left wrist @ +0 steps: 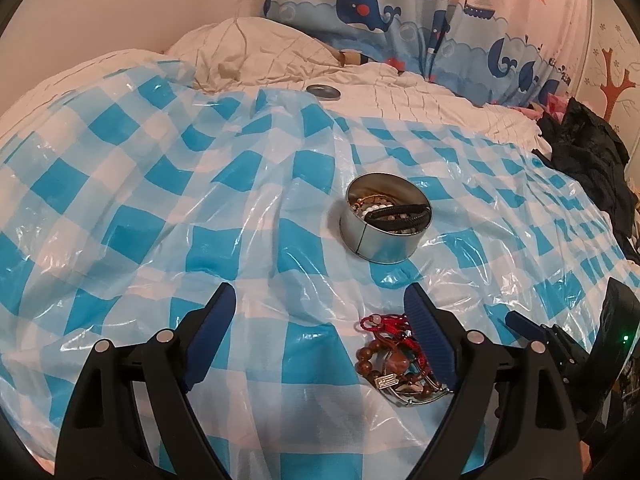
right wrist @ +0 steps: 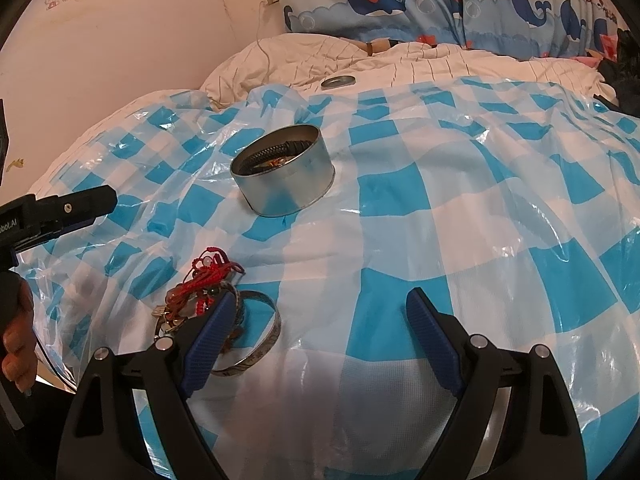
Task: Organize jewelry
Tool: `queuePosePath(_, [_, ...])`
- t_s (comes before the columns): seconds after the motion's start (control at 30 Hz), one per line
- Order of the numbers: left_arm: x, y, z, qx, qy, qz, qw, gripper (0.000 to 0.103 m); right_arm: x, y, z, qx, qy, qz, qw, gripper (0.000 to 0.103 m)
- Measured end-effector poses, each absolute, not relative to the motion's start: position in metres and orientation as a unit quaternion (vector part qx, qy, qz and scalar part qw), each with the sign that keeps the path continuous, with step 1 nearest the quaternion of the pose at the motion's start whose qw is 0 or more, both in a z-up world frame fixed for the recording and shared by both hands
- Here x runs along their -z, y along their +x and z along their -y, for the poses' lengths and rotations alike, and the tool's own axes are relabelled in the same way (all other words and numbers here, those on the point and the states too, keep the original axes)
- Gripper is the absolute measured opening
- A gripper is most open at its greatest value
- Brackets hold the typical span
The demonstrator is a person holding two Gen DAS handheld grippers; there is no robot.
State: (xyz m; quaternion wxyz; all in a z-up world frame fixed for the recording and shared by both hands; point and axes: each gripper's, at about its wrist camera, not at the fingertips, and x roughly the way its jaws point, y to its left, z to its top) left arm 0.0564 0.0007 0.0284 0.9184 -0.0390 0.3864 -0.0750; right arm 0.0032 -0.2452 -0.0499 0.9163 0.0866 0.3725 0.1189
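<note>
Both tools stand wide with nothing between their pads. The left tool (left wrist: 320, 336) hangs over the checked plastic sheet (left wrist: 160, 200) spread on the bed (left wrist: 460, 108); its right finger lies just beside, perhaps touching, a loose heap of jewelry (left wrist: 394, 364): red cord, brown beads, a metal clasp. The right tool (right wrist: 320, 340) hovers over the same sheet, its left finger in front of the bangle (right wrist: 256, 344) that lies at the heap's edge. The open tin (left wrist: 386, 218) sits toward the middle of the bed, well beyond the heap, with a black braided band and pale beads inside. Its lid (left wrist: 323, 91) lies apart near the pillow (left wrist: 248, 52), at the sheet's far edge. Dark clothes (left wrist: 588, 152) are piled at the bed's right edge. A whale-print curtain (left wrist: 400, 12) hangs behind.
</note>
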Motion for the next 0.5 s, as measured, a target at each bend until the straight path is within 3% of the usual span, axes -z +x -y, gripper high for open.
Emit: queuePosePath(0.5, [-0.0281,0.0568,0.0011,0.075,-0.038,-0.387,0.918,0.082,0.0506,0.0039,0.2458,-0.119,0.087,-0.373,0.916,0.084])
